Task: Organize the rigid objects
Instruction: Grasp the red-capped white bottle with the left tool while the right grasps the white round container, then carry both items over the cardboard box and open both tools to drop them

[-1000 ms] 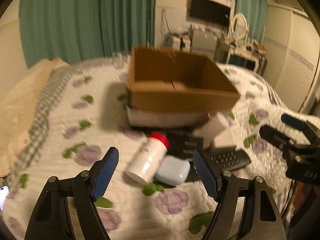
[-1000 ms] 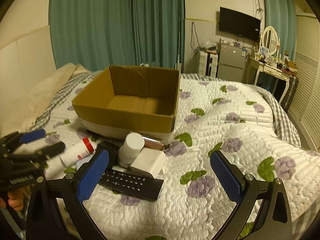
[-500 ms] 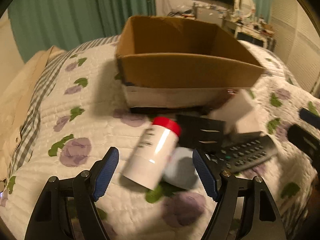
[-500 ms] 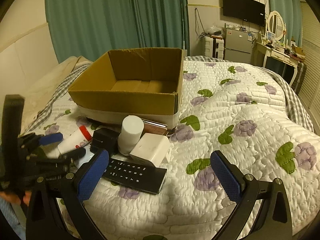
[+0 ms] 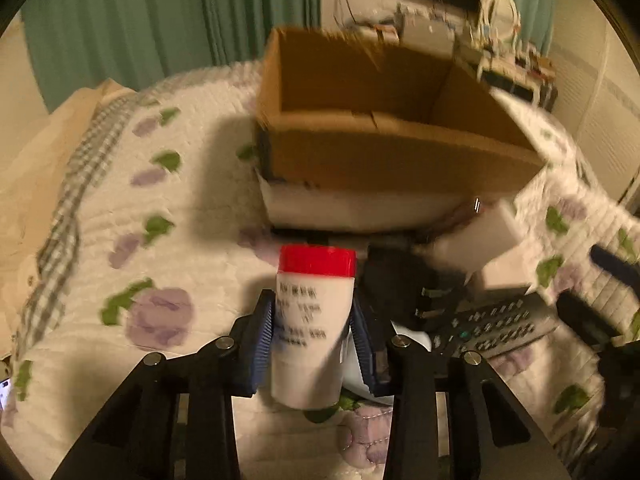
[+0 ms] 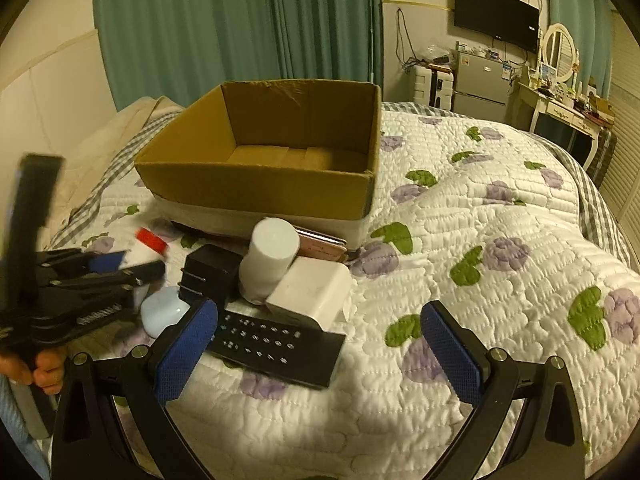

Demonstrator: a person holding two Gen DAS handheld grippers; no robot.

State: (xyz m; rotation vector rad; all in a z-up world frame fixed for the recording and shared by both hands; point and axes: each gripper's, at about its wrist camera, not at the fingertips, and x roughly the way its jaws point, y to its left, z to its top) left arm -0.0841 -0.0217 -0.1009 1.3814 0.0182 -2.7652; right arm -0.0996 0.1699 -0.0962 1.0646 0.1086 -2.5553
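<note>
My left gripper (image 5: pixel 314 316) is shut on a white bottle with a red cap (image 5: pixel 312 320), held just above the quilt; the red cap (image 6: pixel 150 240) also shows in the right wrist view. An open, empty cardboard box (image 5: pixel 384 152) stands behind it, also in the right wrist view (image 6: pixel 264 184). My right gripper (image 6: pixel 316 344) is open and empty, low over a black remote (image 6: pixel 276 346). Near the remote lie a white cylinder (image 6: pixel 272 256), a white charger block (image 6: pixel 310 292), a black adapter (image 6: pixel 208 270) and a pale blue case (image 6: pixel 162 312).
The objects lie on a quilted bedspread with purple flowers (image 6: pixel 500 272). A pink flat item (image 6: pixel 320 244) is tucked under the box's front edge. Pillows (image 5: pixel 36 168) are at the left, curtains behind, a dresser and fridge (image 6: pixel 484 84) at the far right.
My left gripper has moved in and closed on the red-capped bottle, which now stands upright between the fingers instead of lying tilted. The right gripper has stayed open and shifted slightly.
</note>
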